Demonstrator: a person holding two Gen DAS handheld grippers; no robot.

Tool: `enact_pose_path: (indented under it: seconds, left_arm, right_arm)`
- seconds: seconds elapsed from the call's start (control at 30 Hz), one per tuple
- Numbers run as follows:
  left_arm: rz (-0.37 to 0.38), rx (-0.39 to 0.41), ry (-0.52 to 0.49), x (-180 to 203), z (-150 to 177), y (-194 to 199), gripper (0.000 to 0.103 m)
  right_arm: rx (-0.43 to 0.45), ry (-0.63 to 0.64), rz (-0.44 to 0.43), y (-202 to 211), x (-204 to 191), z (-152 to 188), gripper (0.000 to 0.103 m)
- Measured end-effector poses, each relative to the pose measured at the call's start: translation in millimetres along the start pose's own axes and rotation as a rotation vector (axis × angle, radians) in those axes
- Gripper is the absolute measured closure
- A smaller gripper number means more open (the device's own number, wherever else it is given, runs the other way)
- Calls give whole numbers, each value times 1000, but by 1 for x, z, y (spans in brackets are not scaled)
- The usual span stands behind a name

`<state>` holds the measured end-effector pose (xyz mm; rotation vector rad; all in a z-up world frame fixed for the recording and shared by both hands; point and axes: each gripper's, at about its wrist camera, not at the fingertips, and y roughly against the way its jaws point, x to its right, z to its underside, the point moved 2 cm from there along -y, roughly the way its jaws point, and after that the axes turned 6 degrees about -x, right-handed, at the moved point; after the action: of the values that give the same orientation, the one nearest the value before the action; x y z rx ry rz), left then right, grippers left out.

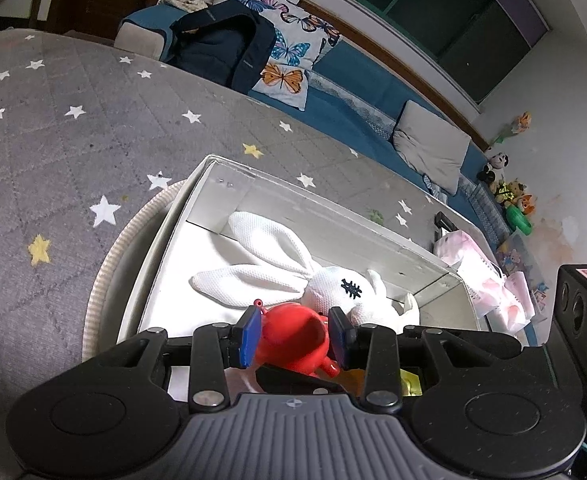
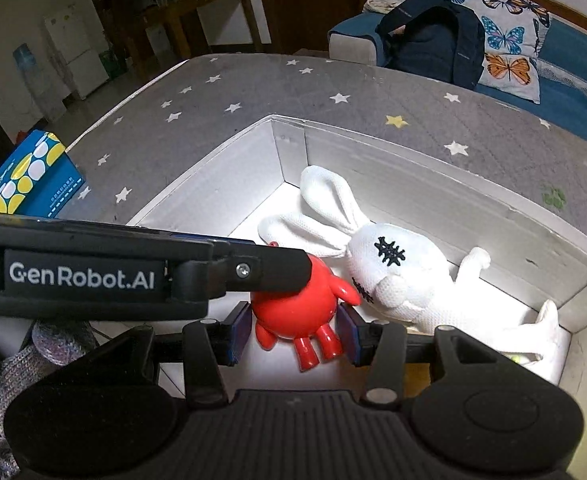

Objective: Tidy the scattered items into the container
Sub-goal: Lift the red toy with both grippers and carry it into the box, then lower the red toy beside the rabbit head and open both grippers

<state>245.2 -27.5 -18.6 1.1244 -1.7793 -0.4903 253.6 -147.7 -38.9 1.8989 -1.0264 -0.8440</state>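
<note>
A white box (image 1: 165, 240) stands on the grey star-patterned mat; it also shows in the right wrist view (image 2: 213, 184). A white plush rabbit (image 1: 333, 288) lies inside it (image 2: 405, 272). My left gripper (image 1: 295, 338) is shut on a red toy figure (image 1: 293, 340), holding it over the box's near side. In the right wrist view the left gripper's body (image 2: 93, 276) crosses over the red figure (image 2: 293, 304). My right gripper (image 2: 295, 336) has its blue pads either side of the figure's lower body and legs; whether they touch it is unclear.
A blue box with yellow and white dots (image 2: 33, 176) sits at the mat's left edge. Pink packets (image 1: 489, 276) lie right of the white box. A blue sofa with a dark backpack (image 1: 221, 48), butterfly cushion (image 1: 289, 52) and grey cushion (image 1: 429, 144) runs behind.
</note>
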Motion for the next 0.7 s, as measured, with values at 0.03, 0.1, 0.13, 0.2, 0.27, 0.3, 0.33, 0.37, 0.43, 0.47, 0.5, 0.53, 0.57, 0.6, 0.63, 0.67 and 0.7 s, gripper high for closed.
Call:
enact_pose_path:
  seconds: [0.03,0.1,0.13,0.2,0.27,0.3,0.33,0.37,0.43,0.47,0.5,0.53,0.57,0.6,0.63,0.67,0.7]
  left_arm:
    - [0,2,0,0,0,1,64]
    - [1,9,0,0,0,3,64]
    - [1,12,1,-1,0,5,64]
    - [3,18,5,-2,-1,8,64]
    - [4,26,7,-2,0,12,64]
    - [4,30,7,-2,1,14,64]
    - [5,34,7,-2,1,15,64]
    - [7,38,7,-2,2,18,64]
    - [10,45,10,-2,4,22,64]
    - [12,49,11,-1,5,24,64]
    - [12,53,10,-1,7,27,64]
    - [10,57,10,-1,8,29,64]
    - [8,62,11,-1,9,31,64]
    - [10,66,13,-1,10,34,64]
    - [12,68,16,-2,12,36,64]
    - [14,71,21,-2,14,38,64]
    - [17,75,24,-2,15,41,64]
  right_arm:
    - [1,1,0,0,0,0,55]
    - [7,6,1,2,-1,1,55]
    - [8,7,3,2,-2,2,55]
    - [13,2,4,3,-1,3,55]
    - [19,-4,4,4,0,4,55]
    - [21,-4,6,5,0,4,55]
    - [24,-2,11,7,0,5,55]
    - [29,-3,17,9,0,6,54]
    - [39,-7,15,13,0,9,54]
    - [45,-9,13,15,0,10,54]
    - [51,-11,13,18,0,11,54]
    - [59,-13,17,21,0,13,54]
    - [66,-12,18,24,-1,14,54]
    - [70,-10,16,27,-1,15,53]
    - [74,-9,16,30,-2,16,51]
    - [80,-11,21,32,-2,17,48]
    - [88,-11,26,35,-3,18,48]
